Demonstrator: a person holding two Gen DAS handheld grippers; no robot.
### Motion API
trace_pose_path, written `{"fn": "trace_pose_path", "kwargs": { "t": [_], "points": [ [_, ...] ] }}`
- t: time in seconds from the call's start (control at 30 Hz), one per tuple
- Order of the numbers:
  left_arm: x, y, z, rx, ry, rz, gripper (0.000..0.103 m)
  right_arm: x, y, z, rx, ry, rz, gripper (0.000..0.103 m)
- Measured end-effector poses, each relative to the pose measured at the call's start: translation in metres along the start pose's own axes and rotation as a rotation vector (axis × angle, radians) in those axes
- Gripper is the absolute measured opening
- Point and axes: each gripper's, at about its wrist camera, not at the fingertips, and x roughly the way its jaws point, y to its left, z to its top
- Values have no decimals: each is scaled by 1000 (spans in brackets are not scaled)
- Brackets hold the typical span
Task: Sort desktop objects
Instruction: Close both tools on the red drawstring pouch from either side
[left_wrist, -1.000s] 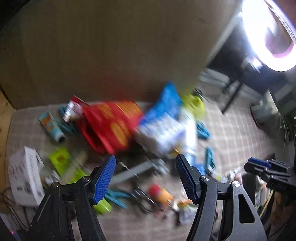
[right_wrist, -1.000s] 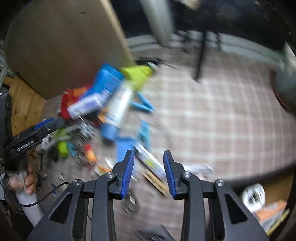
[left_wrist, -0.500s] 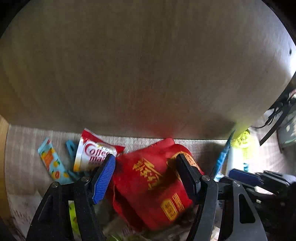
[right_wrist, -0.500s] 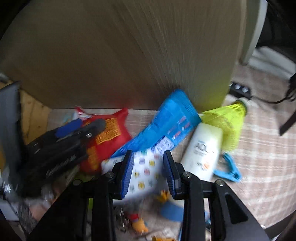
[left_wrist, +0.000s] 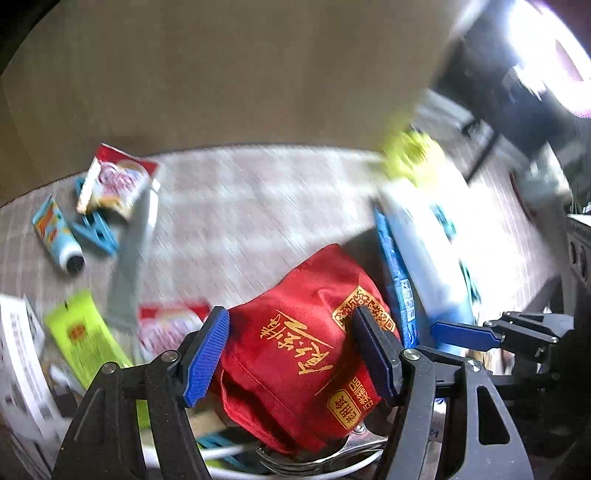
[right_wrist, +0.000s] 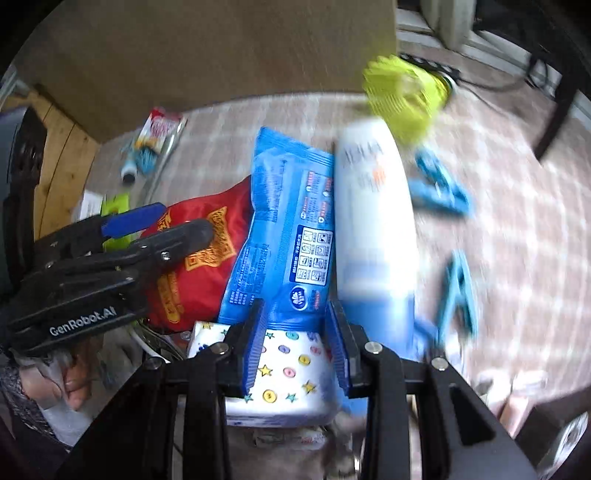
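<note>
red pouch (left_wrist: 295, 354) between left hand-held gripper (left_wrist: 291, 354) fingers

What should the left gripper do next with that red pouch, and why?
Probably close the left gripper on the red pouch. Its jaws stand open with the pouch bulging between them, so it seems lined up but not yet clamped. The right gripper is busy straddling the blue packet, so it can't help.
</note>
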Motion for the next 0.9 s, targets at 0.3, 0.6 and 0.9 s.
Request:
{"fn": "trace_pose_path", "kwargs": {
  "t": [0.3, 0.6, 0.9],
  "points": [
    [-14, -44, -71, -42, 16, -81, 65, -3, -36, -78, -25, 96, -75, 33],
    [-57, -18, -79, -162, -49, -97, 47, -49, -30, -63, -15, -37, -13, 33],
    [-39, -47, -116, -128, 25, -191, 42, -21, 24, -13, -15, -41, 157, 33]
  ]
}}
